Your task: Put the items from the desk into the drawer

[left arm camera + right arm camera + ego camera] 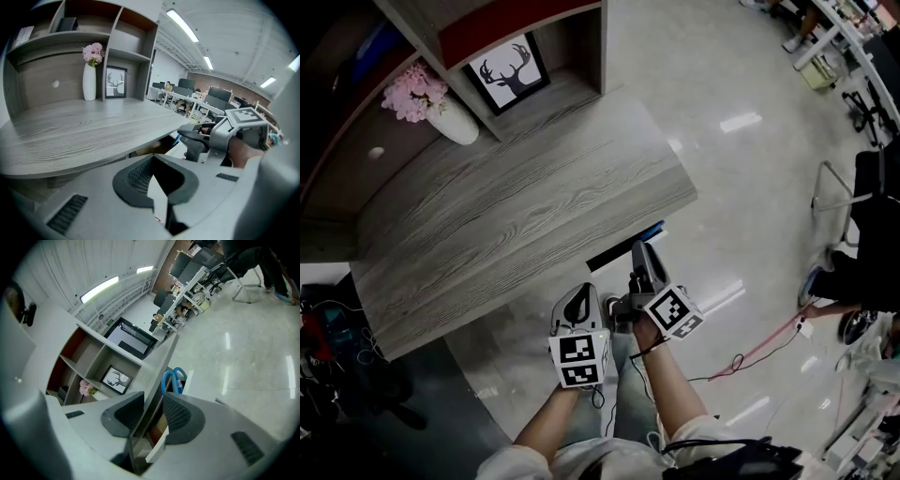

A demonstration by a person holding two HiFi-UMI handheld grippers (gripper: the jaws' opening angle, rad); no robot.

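Shadow hides most of the drawer. From the head view we see only a dark strip of it sticking out under the front edge of the desk, and the desktop covers what lies deeper inside. In the right gripper view we make out its pale side wall and a pair of blue handles, looped like those of scissors, just below the desk edge. The rest of that item is cut off behind the gripper's body. We cannot tell for certain whether it lies flat in the drawer or leans on the wall. At the back of the desk a white vase of pink flowers stands beside a shelf unit, which holds a framed deer picture. The upper shelves run out of frame.

The right gripper is held in front of the desk edge with its jaws wide apart. We see only the desk edge and the drawer wall through the gap, and the pads touch nothing. The left gripper hangs lower and closer to us, beside the right one. Its jaws are also parted and empty, pointing down toward the underside of the desk and clear of it.
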